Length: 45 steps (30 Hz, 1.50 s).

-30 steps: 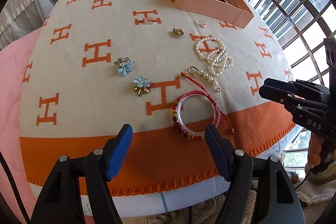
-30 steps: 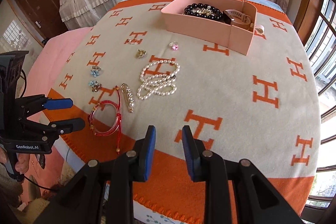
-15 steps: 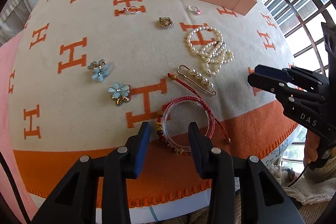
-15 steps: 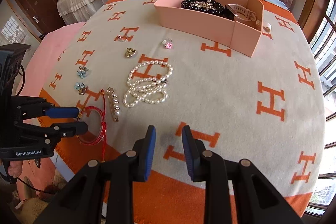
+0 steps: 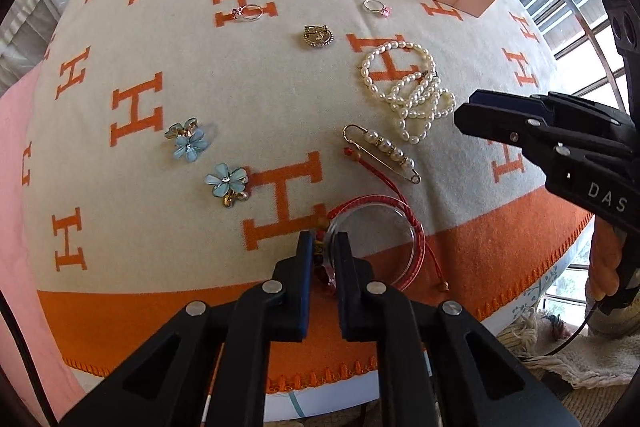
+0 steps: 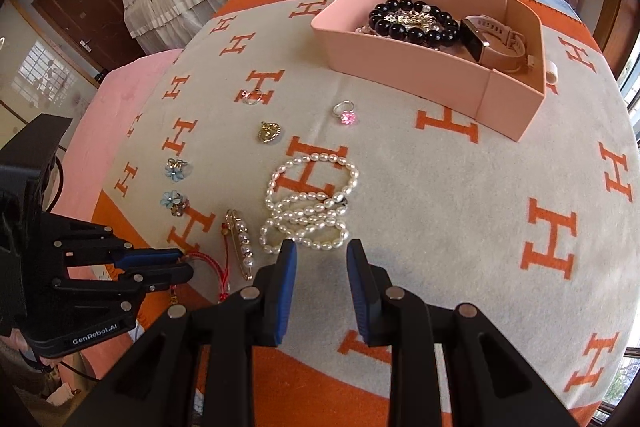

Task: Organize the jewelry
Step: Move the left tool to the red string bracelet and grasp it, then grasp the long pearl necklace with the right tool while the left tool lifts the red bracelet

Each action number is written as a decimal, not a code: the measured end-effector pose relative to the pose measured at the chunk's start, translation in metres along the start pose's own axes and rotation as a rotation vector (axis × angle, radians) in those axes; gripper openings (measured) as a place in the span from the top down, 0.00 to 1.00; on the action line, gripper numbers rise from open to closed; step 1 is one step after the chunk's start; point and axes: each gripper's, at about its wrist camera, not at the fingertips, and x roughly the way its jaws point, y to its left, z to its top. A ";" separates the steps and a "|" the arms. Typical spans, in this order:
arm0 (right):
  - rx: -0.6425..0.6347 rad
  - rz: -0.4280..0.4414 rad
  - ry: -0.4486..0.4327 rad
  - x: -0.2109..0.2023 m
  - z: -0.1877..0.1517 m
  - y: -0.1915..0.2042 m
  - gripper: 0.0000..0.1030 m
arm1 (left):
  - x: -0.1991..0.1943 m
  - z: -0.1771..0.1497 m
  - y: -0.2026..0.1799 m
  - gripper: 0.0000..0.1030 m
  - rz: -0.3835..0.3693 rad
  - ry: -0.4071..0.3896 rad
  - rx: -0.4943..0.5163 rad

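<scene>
1. Your left gripper (image 5: 323, 254) has gone from wide open a second ago to clenched on the near rim of the clear bangle (image 5: 374, 245). The red cord bracelet (image 5: 394, 223) and its beads are caught up with it between the fingers, so the grasp looks made and a lift is the likely next step.
2. Your right gripper (image 6: 322, 254) has moved forward and its fingers, nearly together a moment ago, now stand released with a clear gap. They hold nothing, and the pearl necklace (image 6: 308, 205) lies just beyond the tips, probably your next pick.
3. Just past the left fingers and slightly right lies the pearl pin (image 5: 384, 151). Further out to their left sit two blue flower pieces (image 5: 226, 181).
4. Further ahead rest a gold charm (image 5: 317, 35) and two rings (image 5: 378, 7), all untouched.
5. Farthest out, right of the left fingers, is the pink box (image 6: 404, 75), already holding black beads (image 6: 416, 23) and a watch (image 6: 494, 45). The bangle has the whole blanket (image 6: 460, 195) to cross.
</scene>
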 end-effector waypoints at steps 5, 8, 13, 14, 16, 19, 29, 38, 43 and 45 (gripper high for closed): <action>-0.011 0.051 0.061 0.011 -0.005 0.008 0.74 | 0.000 -0.004 0.008 0.92 -0.040 -0.016 -0.039; -0.003 0.047 0.060 0.015 -0.003 0.011 0.74 | 0.002 -0.006 0.014 0.92 -0.067 -0.022 -0.054; 0.017 0.023 0.039 0.021 0.006 0.016 0.74 | 0.002 -0.017 0.026 0.92 -0.099 -0.036 -0.065; 0.019 0.013 0.034 0.022 0.008 0.018 0.74 | 0.002 -0.017 0.027 0.92 -0.109 -0.037 -0.069; 0.019 -0.013 0.020 0.024 0.012 0.021 0.74 | -0.007 -0.030 0.042 0.92 -0.129 -0.040 -0.075; 0.007 -0.059 -0.002 0.027 0.017 0.029 0.72 | -0.008 -0.033 0.048 0.92 -0.151 -0.045 -0.082; -0.109 -0.245 -0.052 0.042 0.019 0.065 0.56 | -0.008 -0.042 0.068 0.92 -0.213 -0.059 -0.090; -0.129 -0.274 -0.074 0.036 0.015 0.058 0.86 | -0.007 -0.047 0.077 0.92 -0.247 -0.067 -0.098; -0.112 -0.246 -0.083 0.031 0.010 0.051 0.90 | -0.008 -0.048 0.078 0.92 -0.242 -0.068 -0.098; -0.091 -0.219 -0.088 0.026 0.008 0.047 0.91 | -0.009 -0.048 0.079 0.92 -0.230 -0.070 -0.103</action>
